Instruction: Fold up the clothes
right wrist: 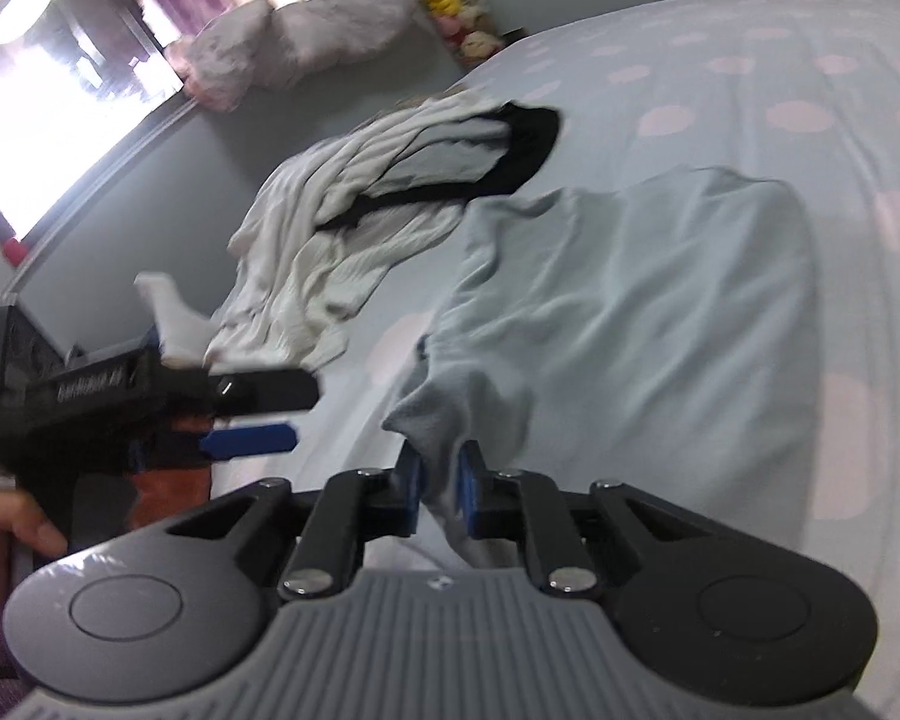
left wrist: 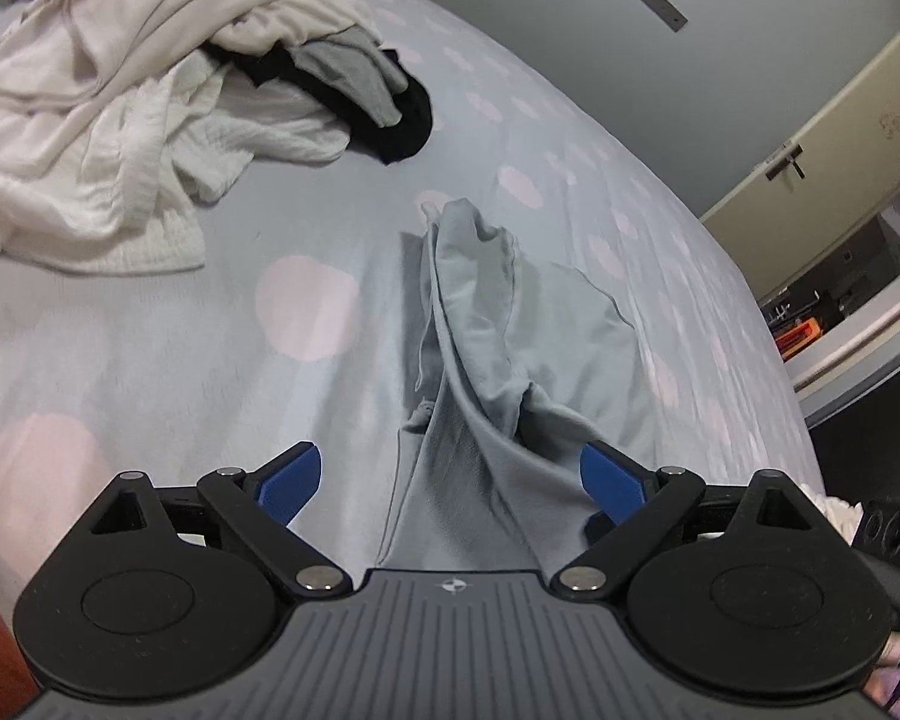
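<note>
Right gripper, bottom centre of the right wrist view: blue fingers nearly closed, clamped on a bunched corner of the pale blue garment. From the pinch the cloth runs up and right across the middle of the frame, rumpled, draped on the dotted bedsheet.

Left gripper, bottom centre of the left wrist view: jaws spread wide, gripping nothing. A raised ridge of the same garment passes between the two fingers, but neither pad looks pressed on it.

Step, as a judgement: one corner is secured and the left gripper is lined up for a second hold, so this is either spreading the garment flat or carrying an edge over for a fold; the frames don't settle which. Next move calls for the left jaws to close on an edge or corner, not on the mid-cloth ridge.

Around: pile of white clothes upper left of the left view, with a black and grey item on its right side, close beside the blue garment. It limits lay-out room on that side.
</note>
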Motion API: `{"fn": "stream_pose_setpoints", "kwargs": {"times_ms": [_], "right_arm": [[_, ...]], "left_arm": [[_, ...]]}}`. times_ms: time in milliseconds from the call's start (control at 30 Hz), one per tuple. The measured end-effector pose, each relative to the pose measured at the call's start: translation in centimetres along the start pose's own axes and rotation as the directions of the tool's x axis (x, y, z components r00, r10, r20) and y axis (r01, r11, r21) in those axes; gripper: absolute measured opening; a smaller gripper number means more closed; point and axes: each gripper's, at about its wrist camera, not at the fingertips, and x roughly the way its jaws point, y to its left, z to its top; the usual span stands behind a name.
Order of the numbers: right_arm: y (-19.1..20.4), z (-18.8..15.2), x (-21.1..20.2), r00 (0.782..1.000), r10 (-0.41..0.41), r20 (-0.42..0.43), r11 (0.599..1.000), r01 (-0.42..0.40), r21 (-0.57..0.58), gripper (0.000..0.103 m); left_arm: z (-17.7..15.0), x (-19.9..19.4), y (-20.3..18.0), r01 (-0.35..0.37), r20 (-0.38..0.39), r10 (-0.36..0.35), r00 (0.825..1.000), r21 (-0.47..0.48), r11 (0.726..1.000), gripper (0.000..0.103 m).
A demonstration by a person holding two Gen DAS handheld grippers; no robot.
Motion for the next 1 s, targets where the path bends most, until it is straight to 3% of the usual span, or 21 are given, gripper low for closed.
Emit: {"fn": "stream_pose_setpoints", "kwargs": {"times_ms": [167, 400, 533, 667, 800, 867, 1000], "right_arm": [[1.0, -1.0, 2.2, 0.998, 0.001, -0.057, 0.999, -0.003, -0.044, 0.015], [1.8, -2.5, 5.0, 0.987, 0.008, -0.158, 0.996, -0.021, -0.084, 0.032], [1.6, -2.6, 3.9, 0.99, 0.01, -0.14, 0.997, -0.021, -0.075, 0.032], [0.8, -2.2, 1.1, 0.996, -0.019, -0.087, 0.997, 0.012, -0.072, 0.035], [-1.2, -1.9, -2.0, 0.993, -0.117, -0.034, 0.993, 0.116, -0.038, 0.038], [-2.5, -1.8, -3.1, 0.986, -0.163, -0.02, 0.987, 0.163, 0.005, 0.038], [-5.1, -1.8, -4.7, 0.966, -0.256, -0.016, 0.963, 0.257, 0.085, 0.038]], "left_arm": [[0.1, 0.7, 0.3, 0.027, -0.027, -0.028, 0.999, -0.034, 0.999, 0.095], [-0.4, 1.5, 0.5, 0.061, -0.065, -0.065, 0.996, -0.069, 0.996, 0.095], [-0.6, 1.5, 0.4, 0.06, -0.085, -0.065, 0.994, -0.059, 0.996, 0.095], [-1.4, 1.2, -0.8, 0.074, -0.127, -0.072, 0.989, 0.01, 0.997, 0.095], [-2.2, 1.9, -1.4, 0.026, -0.163, -0.016, 0.987, 0.058, 0.998, 0.091], [-2.4, 2.7, -1.5, -0.02, -0.171, 0.033, 0.985, 0.078, 0.997, 0.073], [-2.3, 4.2, -0.9, -0.141, -0.159, 0.157, 0.975, 0.112, 0.984, 0.069]]}}
